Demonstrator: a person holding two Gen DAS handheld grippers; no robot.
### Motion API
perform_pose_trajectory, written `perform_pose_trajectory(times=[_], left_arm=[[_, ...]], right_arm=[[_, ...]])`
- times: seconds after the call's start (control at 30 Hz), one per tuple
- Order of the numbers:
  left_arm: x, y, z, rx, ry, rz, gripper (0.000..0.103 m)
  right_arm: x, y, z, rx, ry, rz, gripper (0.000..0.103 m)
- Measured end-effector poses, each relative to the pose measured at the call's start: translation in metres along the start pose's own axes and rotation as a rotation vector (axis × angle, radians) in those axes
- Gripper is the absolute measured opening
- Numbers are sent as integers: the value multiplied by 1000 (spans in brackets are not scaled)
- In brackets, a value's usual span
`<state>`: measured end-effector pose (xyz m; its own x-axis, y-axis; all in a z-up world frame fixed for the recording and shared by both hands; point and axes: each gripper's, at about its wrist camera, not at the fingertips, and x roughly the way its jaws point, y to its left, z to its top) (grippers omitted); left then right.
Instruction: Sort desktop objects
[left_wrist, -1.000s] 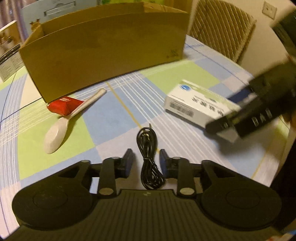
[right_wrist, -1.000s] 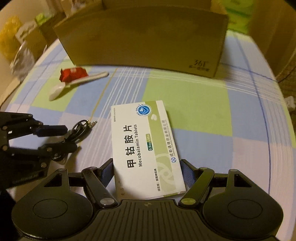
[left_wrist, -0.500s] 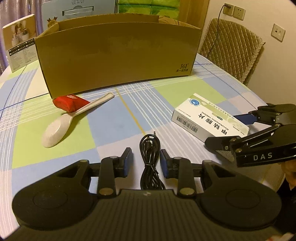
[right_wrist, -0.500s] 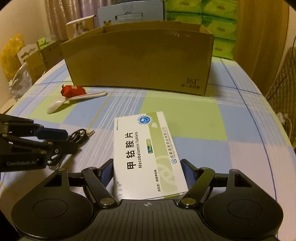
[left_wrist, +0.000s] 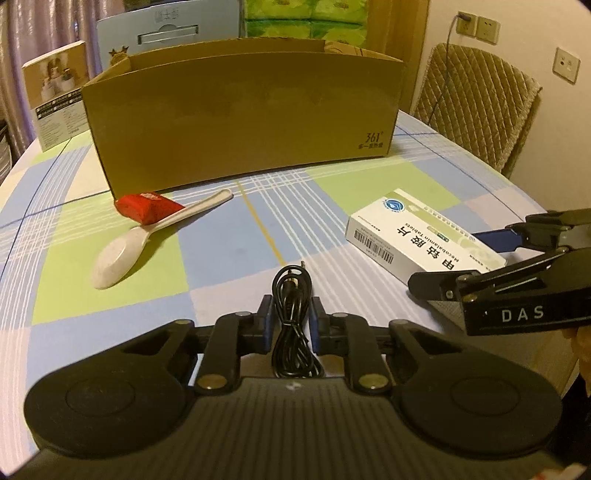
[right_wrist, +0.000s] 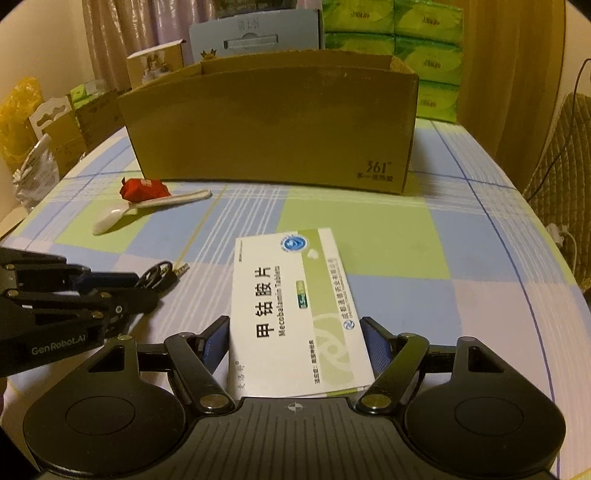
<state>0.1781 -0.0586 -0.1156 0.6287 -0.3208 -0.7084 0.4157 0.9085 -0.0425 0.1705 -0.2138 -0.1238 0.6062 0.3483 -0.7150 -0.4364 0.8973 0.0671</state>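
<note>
A coiled black cable (left_wrist: 291, 314) lies on the checked tablecloth between the fingers of my left gripper (left_wrist: 291, 321), whose pads are shut against its sides. A white and green medicine box (right_wrist: 291, 288) lies flat with its near end inside my right gripper (right_wrist: 295, 332), and both pads press its long sides. In the left wrist view the right gripper (left_wrist: 469, 258) straddles the medicine box (left_wrist: 406, 236) at the right. The left gripper (right_wrist: 147, 288) and cable (right_wrist: 159, 273) show at the left of the right wrist view.
An open cardboard box (left_wrist: 243, 118) stands at the back of the table. A white spoon (left_wrist: 122, 254) leans on a red packet (left_wrist: 147, 208) in front of its left end. A quilted chair (left_wrist: 476, 107) stands behind on the right, and a small carton (left_wrist: 59, 96) on the left.
My left gripper's fingers have drawn in from a wide gap onto the cable. The right gripper's fingers have narrowed slightly onto the medicine box. Both views have steadied.
</note>
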Motion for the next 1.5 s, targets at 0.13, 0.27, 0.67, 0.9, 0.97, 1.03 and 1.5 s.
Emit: perform_pose_trajectory(times=[0.13,0.27,0.67,0.9,0.97,1.03,1.5], left_arm=[[-3,0,-2,-21,-3,-3,14],[-2,2,-1,-33,0,0,14],[4,2,-1,-20,-33,28,23],[3,1,1,-20,-27,34,18],[-1,2,2,-32,-47,37,18],[-5,3,3,-34,-63,37,18],[-15,1,10,-62,-82,17,17]], right_arm=[[2,0,0,-2,0,-3,73],[4,2,0,-11,4,-8,73],[5,1,0,-2,4,-6,73],[5,1,0,-12,4,-11,73],[5,2,0,-16,1,-14,73],[4,3,0,-24,-5,-19,73],[-2,11,5,-52,-54,-44,68]])
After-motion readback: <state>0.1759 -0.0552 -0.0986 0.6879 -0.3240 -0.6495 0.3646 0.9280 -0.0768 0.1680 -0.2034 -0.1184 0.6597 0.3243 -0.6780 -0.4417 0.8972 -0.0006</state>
